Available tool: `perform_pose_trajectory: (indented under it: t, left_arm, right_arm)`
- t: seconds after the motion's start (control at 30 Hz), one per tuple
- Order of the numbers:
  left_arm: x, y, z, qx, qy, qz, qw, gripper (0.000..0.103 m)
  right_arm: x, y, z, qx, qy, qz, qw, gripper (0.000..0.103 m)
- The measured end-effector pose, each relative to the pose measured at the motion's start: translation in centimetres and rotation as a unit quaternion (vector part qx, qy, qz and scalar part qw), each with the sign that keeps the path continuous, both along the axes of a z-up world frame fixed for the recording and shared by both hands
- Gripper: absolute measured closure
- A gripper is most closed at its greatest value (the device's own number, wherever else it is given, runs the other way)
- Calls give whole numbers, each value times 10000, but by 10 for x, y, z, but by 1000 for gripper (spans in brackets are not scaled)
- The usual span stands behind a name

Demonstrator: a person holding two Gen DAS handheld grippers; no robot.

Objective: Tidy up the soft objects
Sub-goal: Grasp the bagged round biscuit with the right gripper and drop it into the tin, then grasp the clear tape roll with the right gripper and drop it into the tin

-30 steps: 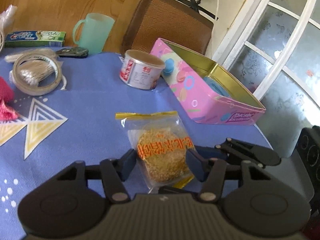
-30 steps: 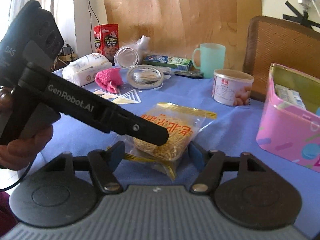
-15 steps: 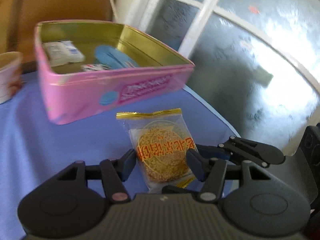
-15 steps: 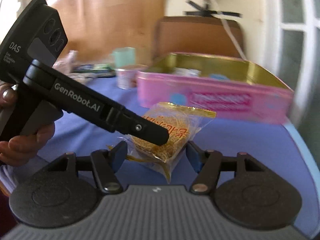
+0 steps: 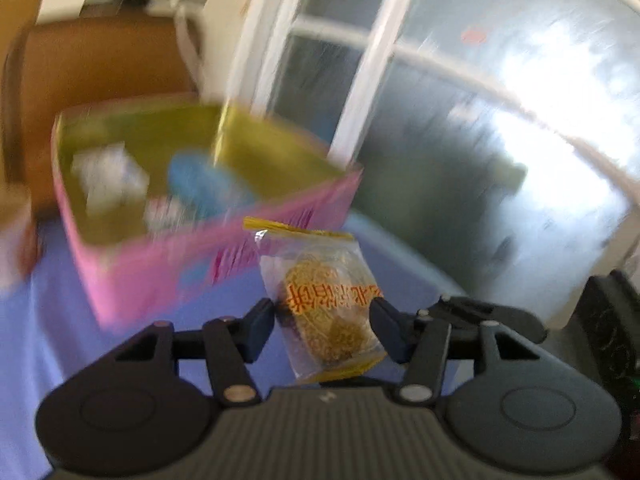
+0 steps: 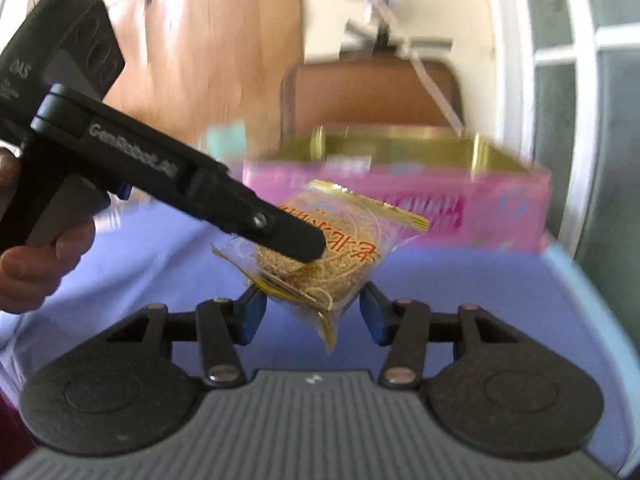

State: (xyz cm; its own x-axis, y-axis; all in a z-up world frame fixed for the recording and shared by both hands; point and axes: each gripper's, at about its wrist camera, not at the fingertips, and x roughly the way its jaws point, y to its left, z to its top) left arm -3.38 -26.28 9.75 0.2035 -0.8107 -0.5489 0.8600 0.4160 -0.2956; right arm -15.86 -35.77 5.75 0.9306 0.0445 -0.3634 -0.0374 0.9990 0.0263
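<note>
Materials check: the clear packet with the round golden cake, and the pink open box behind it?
Clear packet with round golden cake: thin glossy plastic film, judging by the see-through crinkled wrap with gold sealed edges and red print. Pink open box: probably printed tin, since its inner walls look gold and reflective; blur leaves coated card possible.

The snack packet (image 5: 326, 298) — a clear plastic pouch with gold-edged seals, orange printed characters and a round golden-brown cake inside — is off the table, tilted, with its sealed top edge pointing toward the tin. The pink tin (image 6: 404, 196) stands open on the blue table, its interior gold-coloured. It contains a white packet and a blue item — both too blurred to identify.
</note>
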Motion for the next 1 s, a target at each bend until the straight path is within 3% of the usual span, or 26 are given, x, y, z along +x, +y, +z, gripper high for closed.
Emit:
perform_pose_trajectory:
  t: [0.1,0.17,0.23,0.37,0.47,0.57,0.7,0.87,1.0]
  left_arm:
    - [8,-18,28,-249,-351,-26,9991,42]
    - [23,-40,38,-270,-571,21,9980,35]
    - [44,-66,36,-226,-653,136,9975,14]
    - [76,-89,16,130,-904,957,9912,15]
    - [77,-52,10,-146,-631,1036,9925,16]
    - [64,2,6,-335,-796,1214,9888,13]
    - [50,82,-10,-248,-778,1702,9820,13]
    - [39,180,-42,273,-754,2819,9561,13]
    - [34,258,-55,208,-488,3686,9281,13]
  right_arm:
    - [10,-13,26,45,-419,-137,9990,51]
    - [32,-21,35,-14,-456,-334,9984,52]
    - [64,-26,37,-265,-510,-512,9970,51]
    - [116,-32,17,-982,-291,-1439,9843,51]
    - [112,-40,13,-561,-377,-1536,9858,51]
    - [90,-31,14,-308,-648,-1522,9857,51]
    - [92,-10,21,330,-868,-1037,9903,51]
    - [116,40,24,1041,-672,78,9923,51]
    - [144,93,22,1182,-159,1076,9870,51]
